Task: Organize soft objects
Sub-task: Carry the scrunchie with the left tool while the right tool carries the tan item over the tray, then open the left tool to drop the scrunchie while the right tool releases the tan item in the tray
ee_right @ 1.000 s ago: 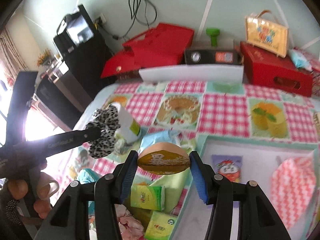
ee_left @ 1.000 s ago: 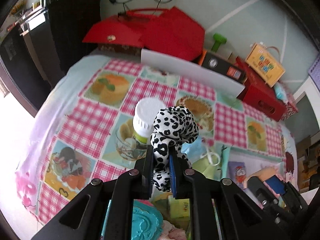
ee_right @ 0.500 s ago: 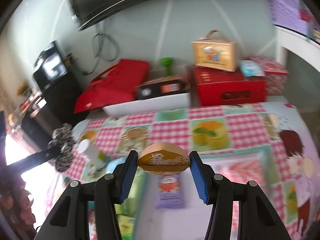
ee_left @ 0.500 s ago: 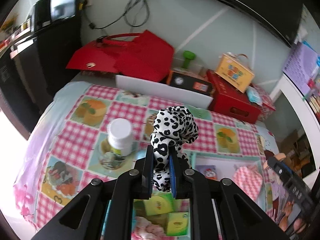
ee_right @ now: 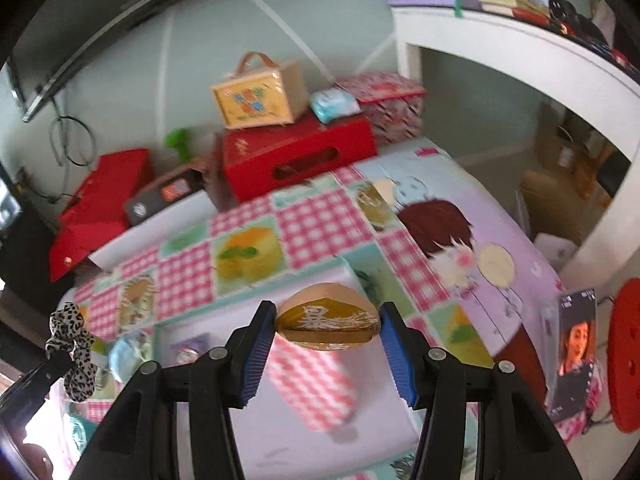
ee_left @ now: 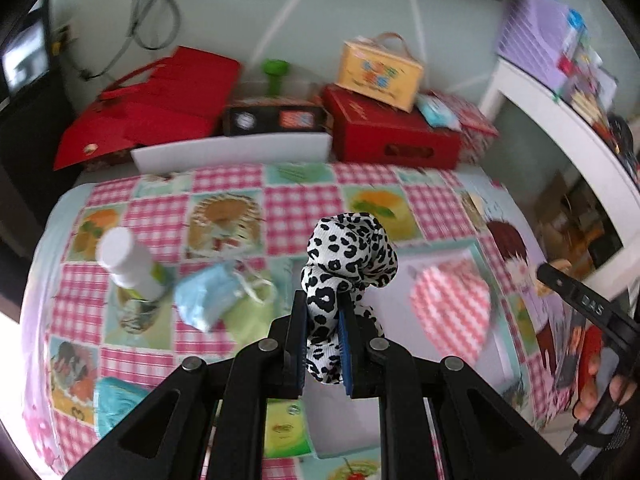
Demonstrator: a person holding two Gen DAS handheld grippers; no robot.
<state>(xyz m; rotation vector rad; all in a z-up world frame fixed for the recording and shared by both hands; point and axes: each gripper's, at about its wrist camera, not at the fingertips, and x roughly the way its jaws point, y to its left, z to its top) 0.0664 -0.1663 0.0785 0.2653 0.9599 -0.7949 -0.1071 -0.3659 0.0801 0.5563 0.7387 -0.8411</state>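
My left gripper (ee_left: pixel 324 344) is shut on a black-and-white leopard-print scrunchie (ee_left: pixel 350 256), which bulges up above the pads. It hangs over the left part of a white tray (ee_left: pixel 404 278) on the patterned tablecloth. In the tray lies a pink checked soft item (ee_left: pixel 450 312). My right gripper (ee_right: pixel 328 334) is shut on a tan oval soft piece with gold lettering (ee_right: pixel 328 322), held above the same tray (ee_right: pixel 360 440) and the pink checked item (ee_right: pixel 312 384). In the right wrist view the scrunchie (ee_right: pixel 74 352) shows at the far left.
A white-capped bottle (ee_left: pixel 128 264), a blue face mask (ee_left: pixel 212 296) and green tissue packs (ee_left: pixel 286 428) lie left of the tray. Red boxes (ee_left: pixel 392 132) and a yellow case (ee_left: pixel 380 70) line the table's back. A red stool (ee_right: pixel 626 360) stands off the right edge.
Both grippers have swung to the right, from over the bottle and tissue packs to over the white tray. Each keeps its hold on its object.
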